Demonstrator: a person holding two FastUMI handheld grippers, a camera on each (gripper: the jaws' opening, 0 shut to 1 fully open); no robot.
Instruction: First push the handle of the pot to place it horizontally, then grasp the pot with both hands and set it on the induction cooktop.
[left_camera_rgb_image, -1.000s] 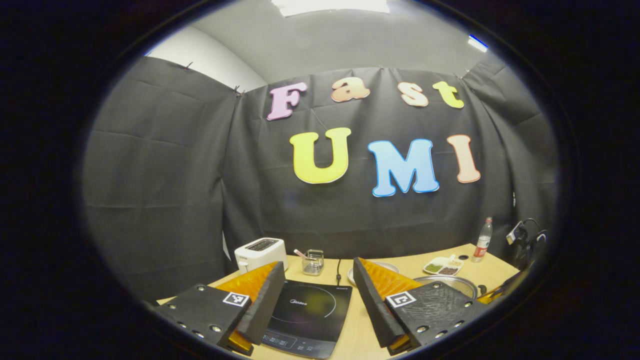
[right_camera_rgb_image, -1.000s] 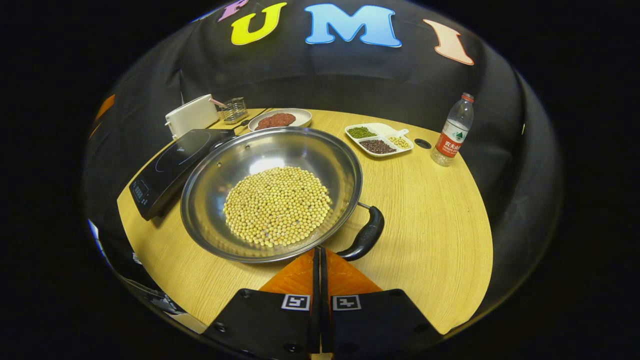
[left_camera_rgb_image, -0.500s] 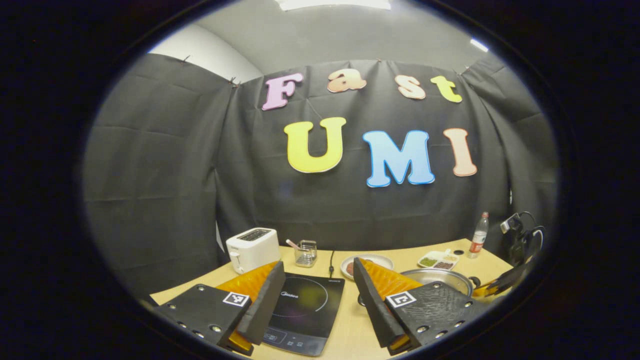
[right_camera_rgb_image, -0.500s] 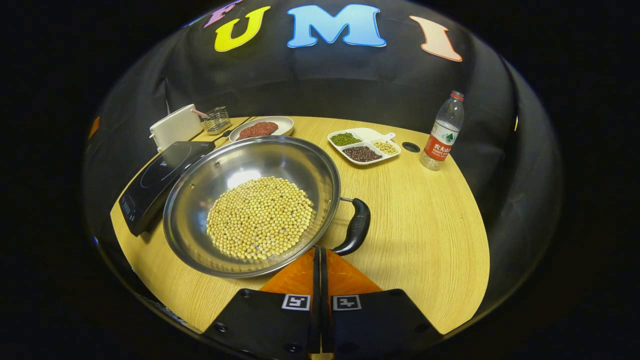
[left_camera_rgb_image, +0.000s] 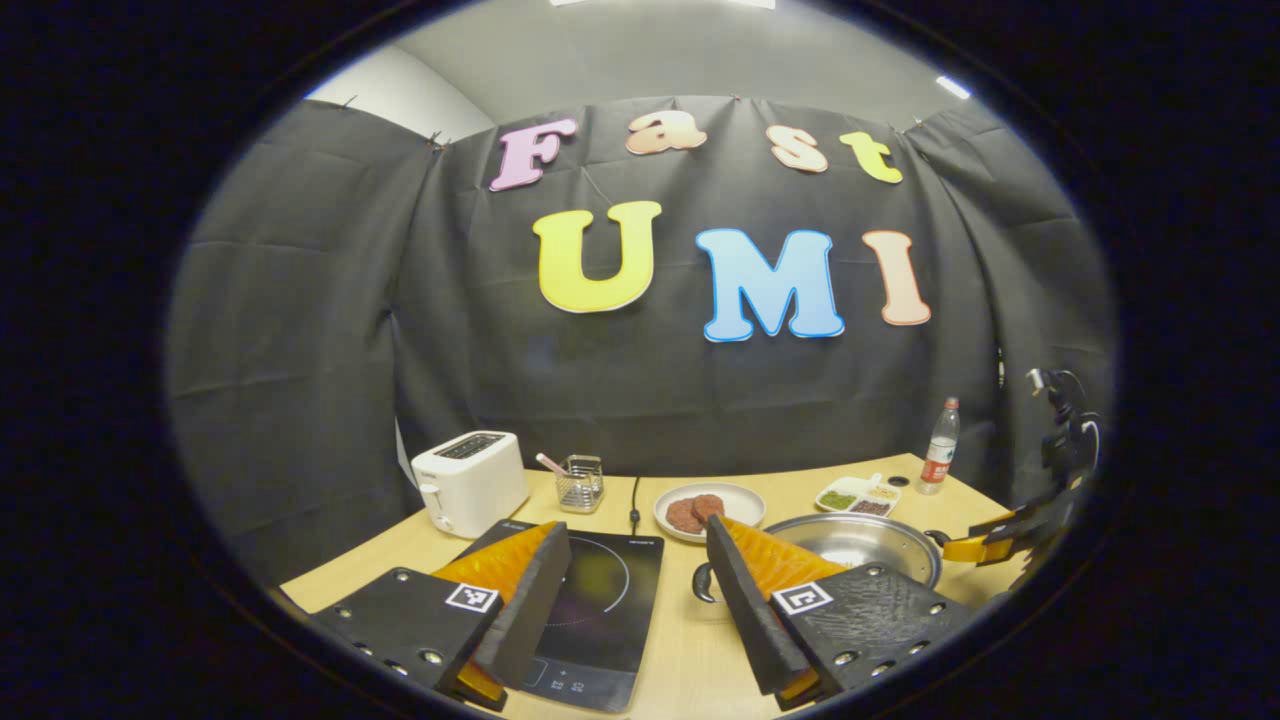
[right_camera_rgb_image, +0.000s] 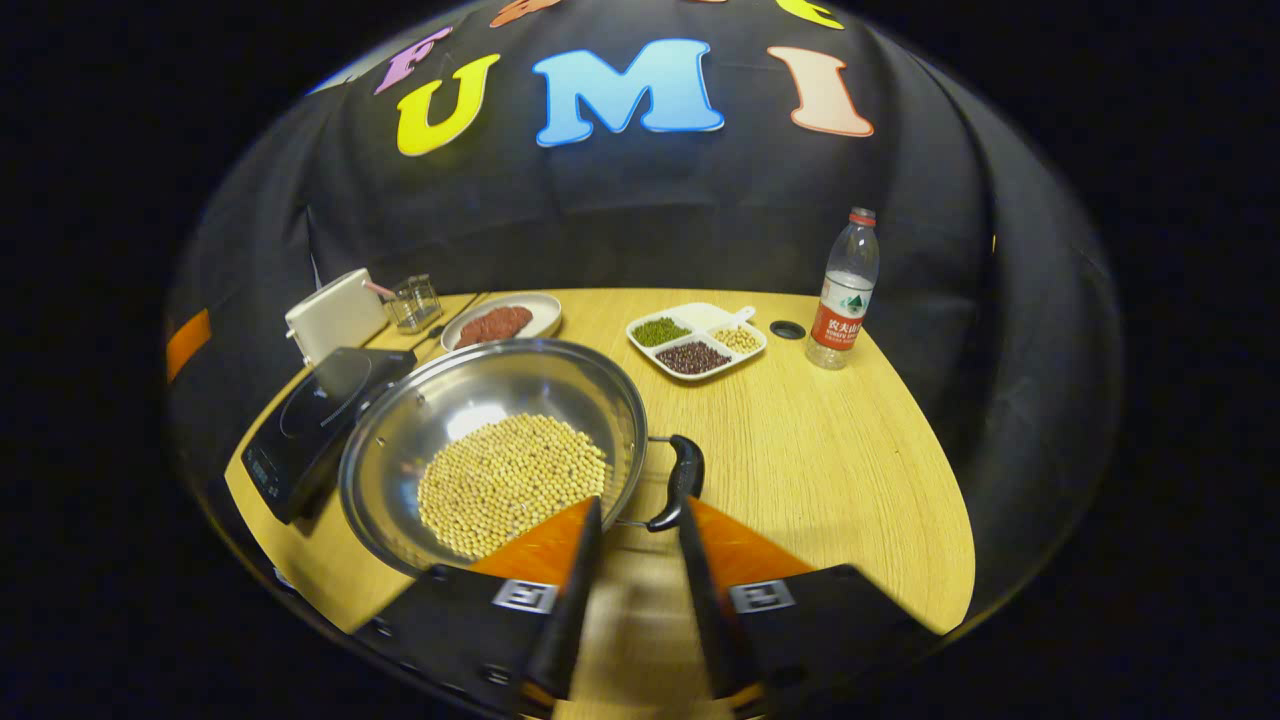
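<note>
The pot (right_camera_rgb_image: 495, 450), heaped with soybeans (right_camera_rgb_image: 510, 483), is sitting on the table (right_camera_rgb_image: 830, 470) just beside the induction cooktop (right_camera_rgb_image: 315, 425), its near handle (right_camera_rgb_image: 680, 482) lying just ahead of the right gripper (right_camera_rgb_image: 632, 540), whose fingers are standing apart and gripping nothing. The left gripper (left_camera_rgb_image: 635, 585) is hovering with its fingers wide apart over the cooktop's near edge, the pot's other handle (left_camera_rgb_image: 703, 582) close by. To my eye the grasp is beginning: each gripper should be closing squarely on a handle, then lifting level so no beans spill.
</note>
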